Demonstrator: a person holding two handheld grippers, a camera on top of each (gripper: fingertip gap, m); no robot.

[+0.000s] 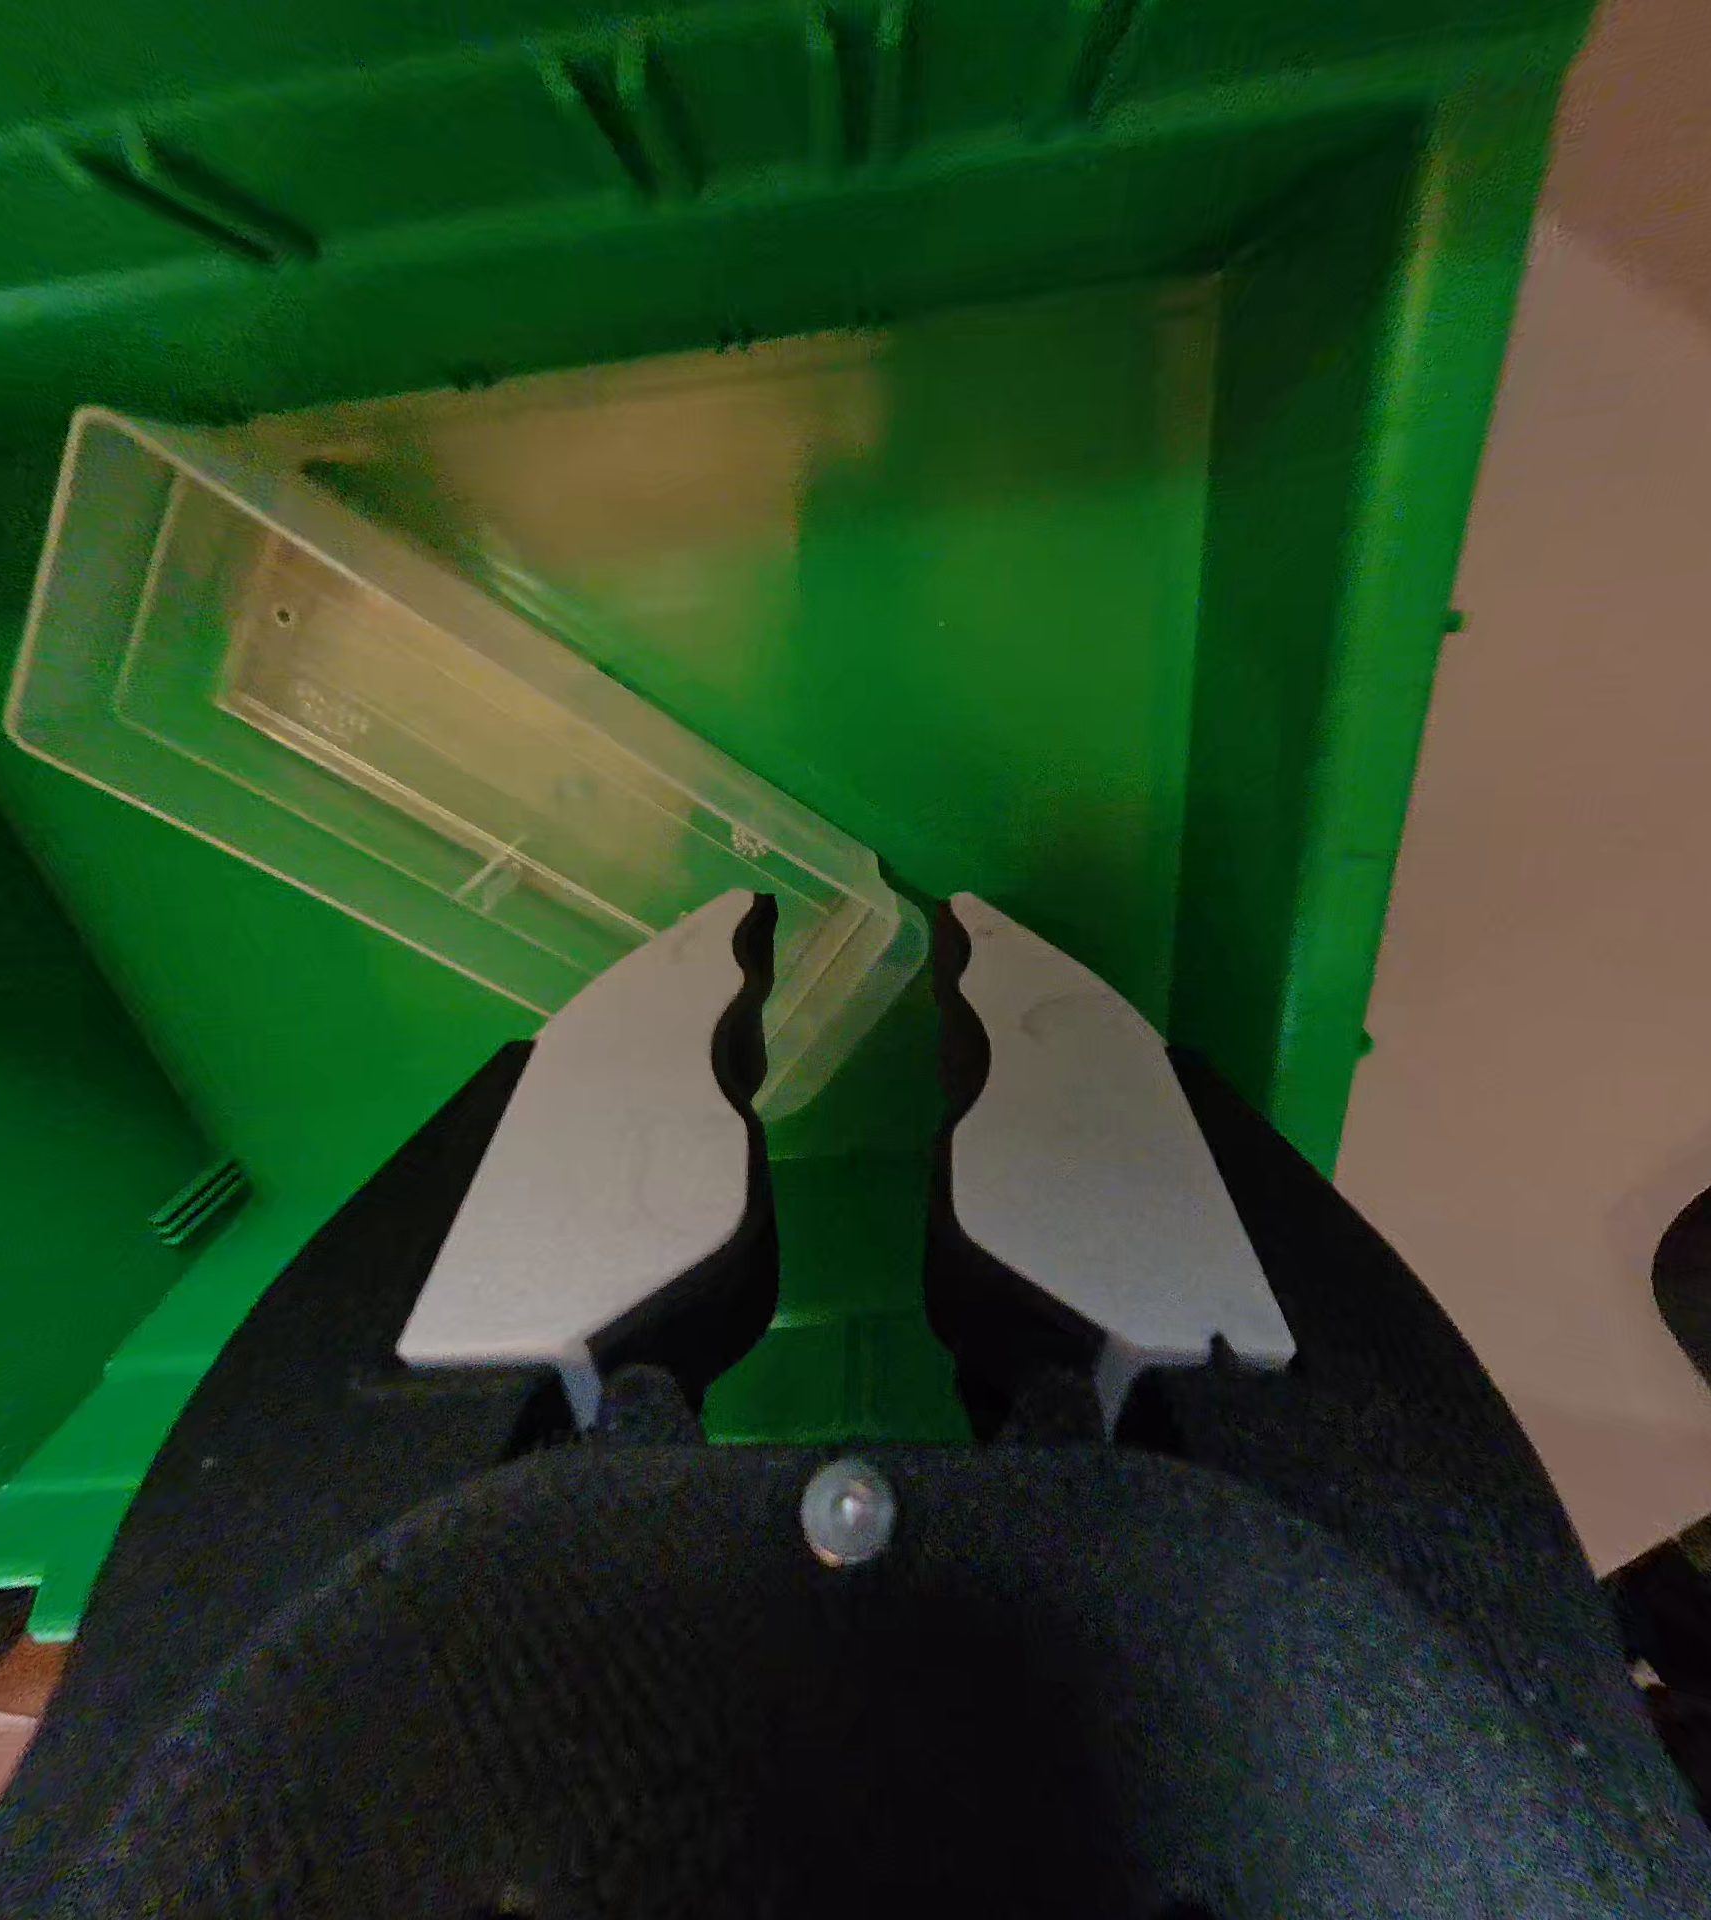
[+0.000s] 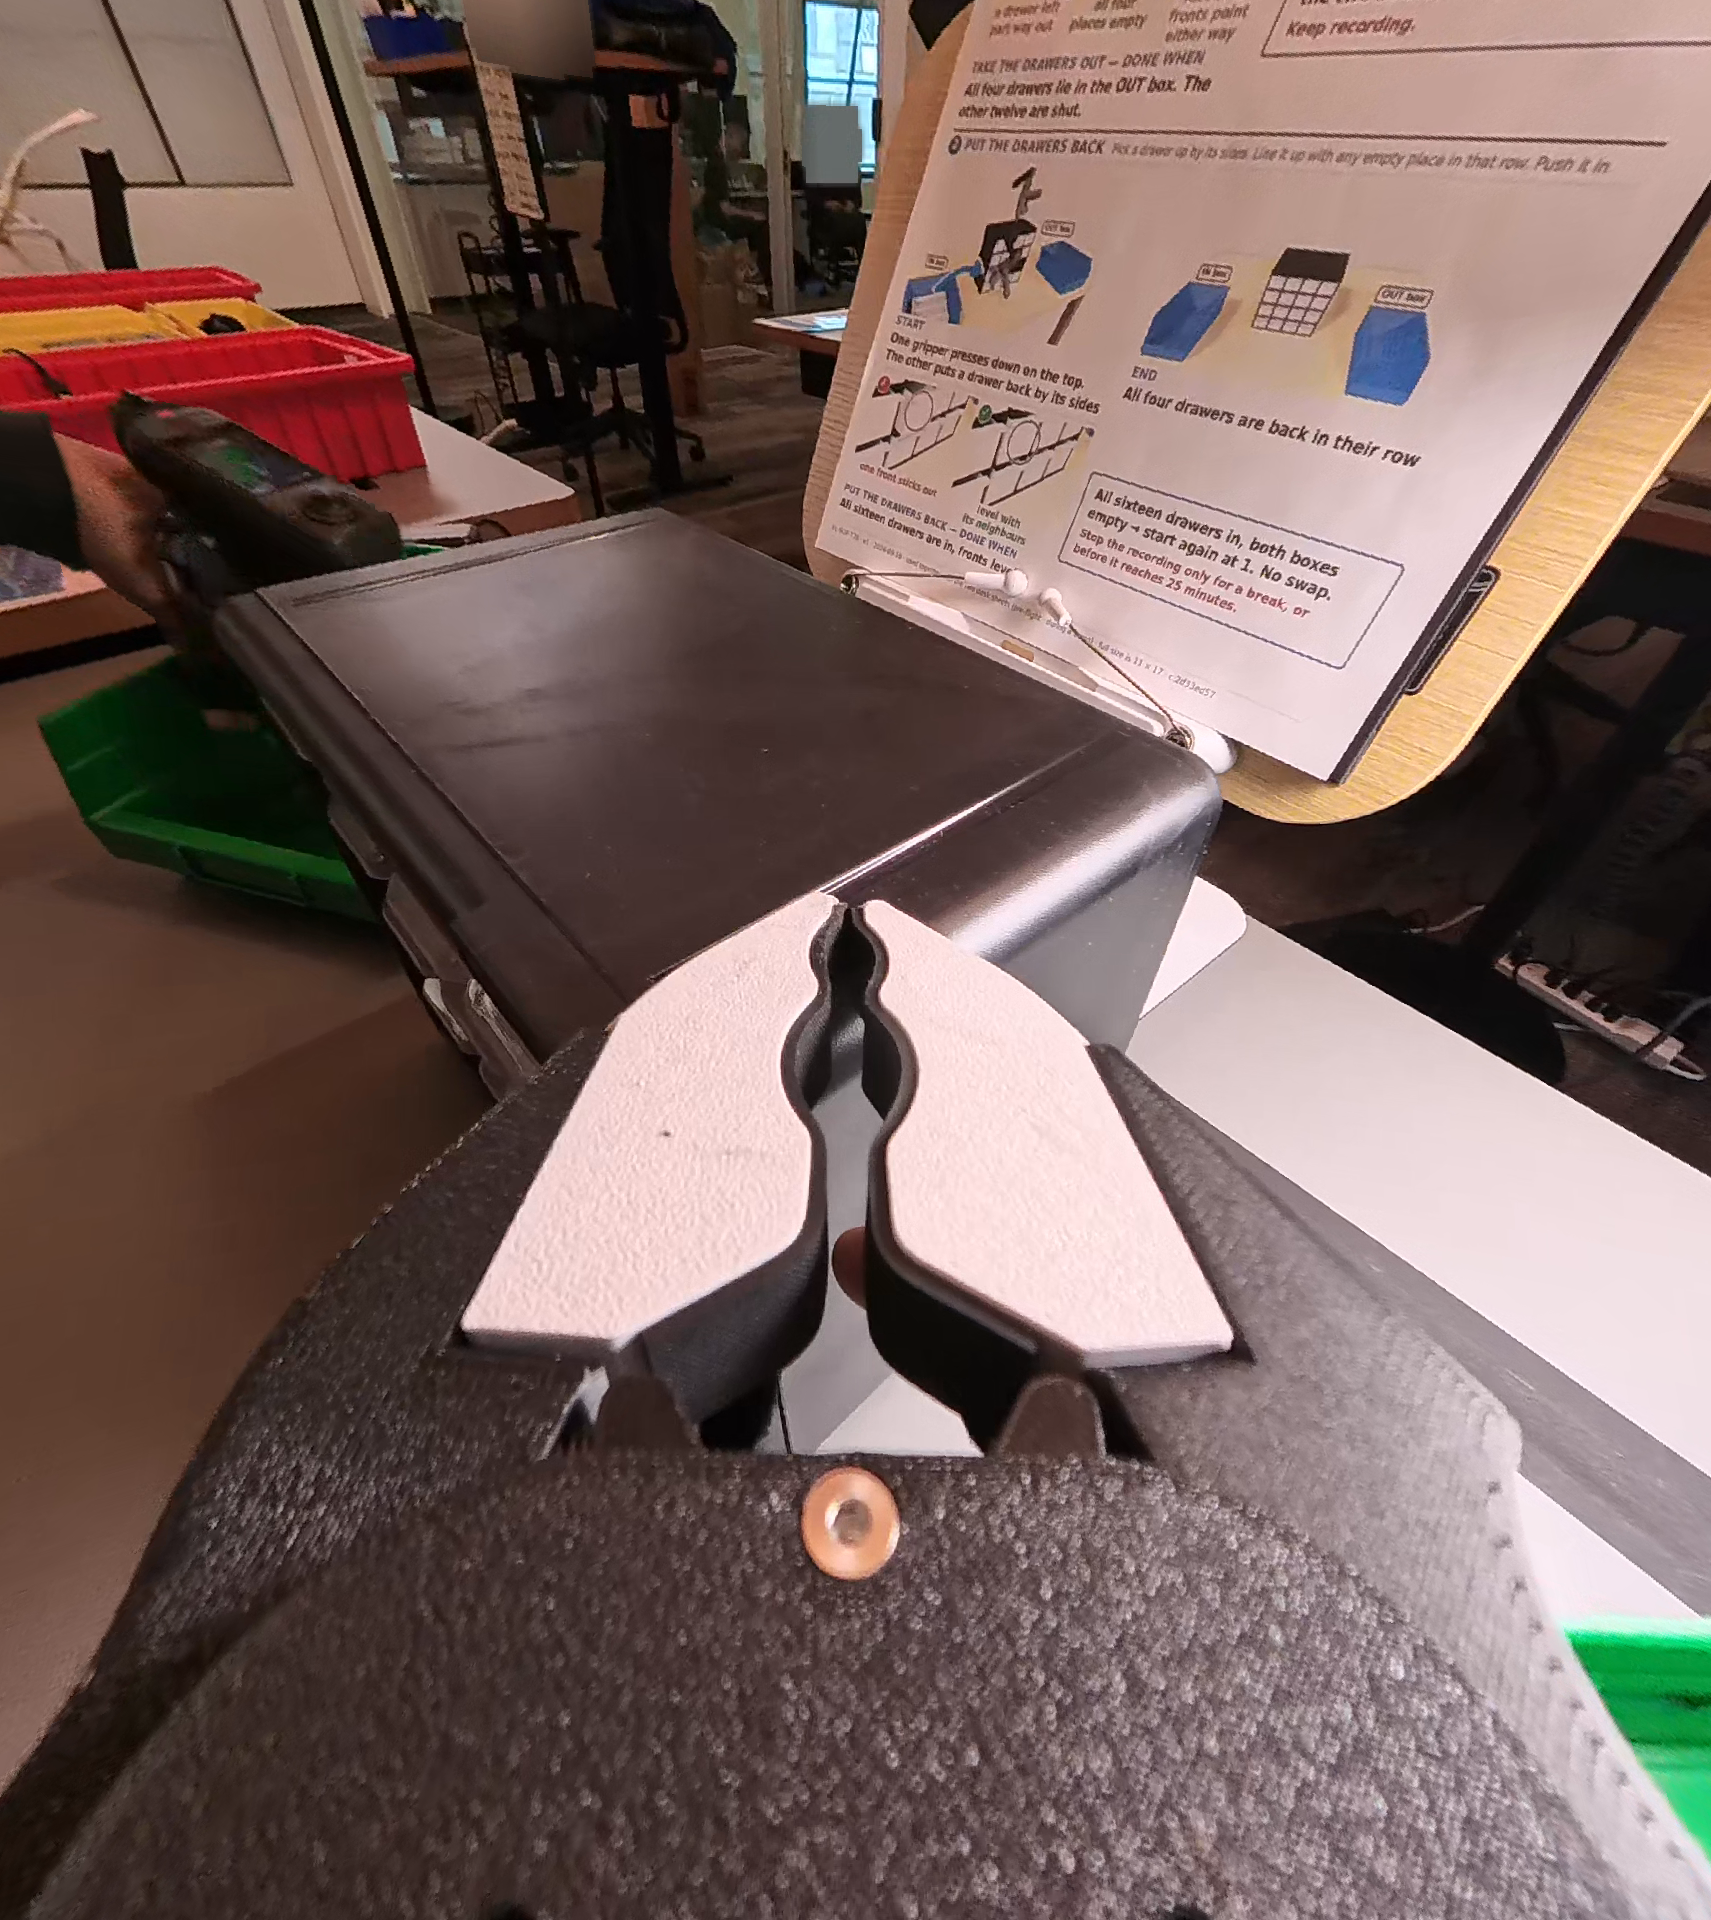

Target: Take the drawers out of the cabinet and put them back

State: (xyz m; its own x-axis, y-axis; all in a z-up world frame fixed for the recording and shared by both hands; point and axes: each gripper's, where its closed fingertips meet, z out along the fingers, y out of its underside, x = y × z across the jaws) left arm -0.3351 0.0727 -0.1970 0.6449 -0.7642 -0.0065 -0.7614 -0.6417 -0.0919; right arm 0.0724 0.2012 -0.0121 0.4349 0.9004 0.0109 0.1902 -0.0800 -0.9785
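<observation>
My left gripper (image 1: pixel 851 914) is over a green bin (image 1: pixel 1298 623) and is shut on the near end corner of a clear plastic drawer (image 1: pixel 394 707). The drawer slants away to the left inside the bin. In the right wrist view, my right gripper (image 2: pixel 851 914) is shut and empty, its tips resting on the near top corner of the black cabinet (image 2: pixel 674 707). The cabinet's drawer fronts face left and are barely visible. The left gripper (image 2: pixel 238 488), held by a hand, shows beyond the cabinet above the green bin (image 2: pixel 186 790).
An instruction board (image 2: pixel 1246 364) leans behind the cabinet. Red bins (image 2: pixel 238 384) stand on another table at the back left. A second green bin (image 2: pixel 1703 1745) shows at the bottom right. The brown tabletop (image 2: pixel 103 1039) lies left of the cabinet.
</observation>
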